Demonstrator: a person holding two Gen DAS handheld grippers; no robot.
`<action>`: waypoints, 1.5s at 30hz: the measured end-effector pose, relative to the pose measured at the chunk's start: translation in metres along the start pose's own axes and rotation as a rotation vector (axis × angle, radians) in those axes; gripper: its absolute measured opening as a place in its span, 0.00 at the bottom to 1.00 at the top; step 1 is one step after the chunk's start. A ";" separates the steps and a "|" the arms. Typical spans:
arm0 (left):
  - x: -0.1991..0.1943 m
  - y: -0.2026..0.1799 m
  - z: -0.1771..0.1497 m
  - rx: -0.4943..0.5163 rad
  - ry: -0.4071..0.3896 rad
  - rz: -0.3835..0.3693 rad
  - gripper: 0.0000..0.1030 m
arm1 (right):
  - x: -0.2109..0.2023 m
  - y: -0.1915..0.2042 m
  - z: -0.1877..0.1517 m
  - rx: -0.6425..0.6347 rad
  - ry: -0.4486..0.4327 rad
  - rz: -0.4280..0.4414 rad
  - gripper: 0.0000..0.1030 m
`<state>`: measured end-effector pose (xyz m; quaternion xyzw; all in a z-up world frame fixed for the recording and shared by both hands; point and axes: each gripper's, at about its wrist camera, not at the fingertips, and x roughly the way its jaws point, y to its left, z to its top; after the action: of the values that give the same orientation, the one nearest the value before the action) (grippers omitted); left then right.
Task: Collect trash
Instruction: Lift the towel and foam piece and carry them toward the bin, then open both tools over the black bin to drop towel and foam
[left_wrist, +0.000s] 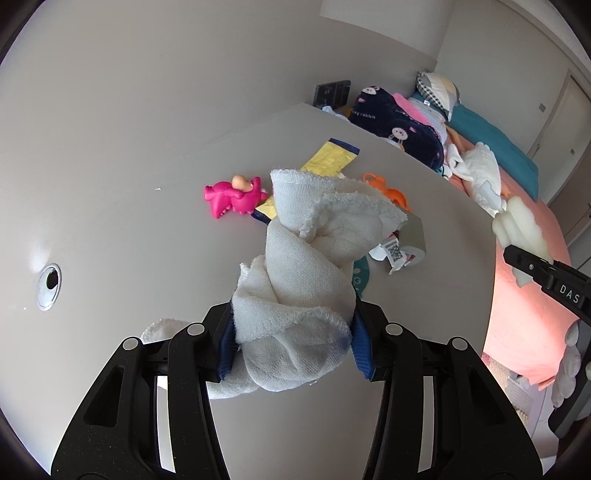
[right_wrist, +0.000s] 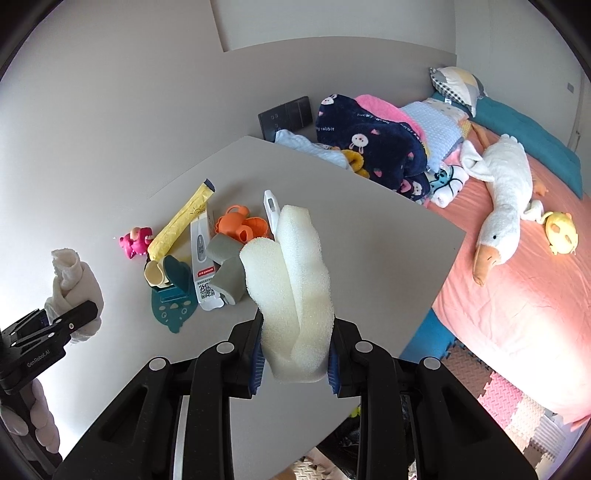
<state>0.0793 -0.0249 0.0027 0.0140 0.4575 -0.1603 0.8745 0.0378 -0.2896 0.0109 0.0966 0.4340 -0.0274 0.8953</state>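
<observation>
the left gripper (left_wrist: 293, 341) is clenched on a bunched white cloth (left_wrist: 310, 254), held above the table (left_wrist: 129, 221). the right gripper (right_wrist: 295, 363) squeezes a folded foam sponge (right_wrist: 291, 280); beyond its fingertips lie toys and what looks like a thermometer box (right_wrist: 201, 258).

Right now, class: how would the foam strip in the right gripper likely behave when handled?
The foam strip is probably soft: it narrows where the right gripper clamps it. Likely floppy, since it stands folded double. Its porous texture suggests it's light.
</observation>
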 end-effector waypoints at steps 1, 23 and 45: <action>-0.001 -0.005 -0.001 0.007 0.001 -0.006 0.47 | -0.005 -0.002 -0.002 0.004 -0.005 -0.001 0.27; -0.017 -0.119 -0.030 0.215 0.018 -0.157 0.48 | -0.084 -0.065 -0.062 0.109 -0.065 -0.069 0.28; -0.026 -0.246 -0.074 0.432 0.067 -0.323 0.56 | -0.145 -0.149 -0.122 0.254 -0.089 -0.174 0.32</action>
<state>-0.0656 -0.2389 0.0110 0.1323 0.4376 -0.3911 0.7988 -0.1661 -0.4164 0.0288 0.1697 0.3938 -0.1636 0.8885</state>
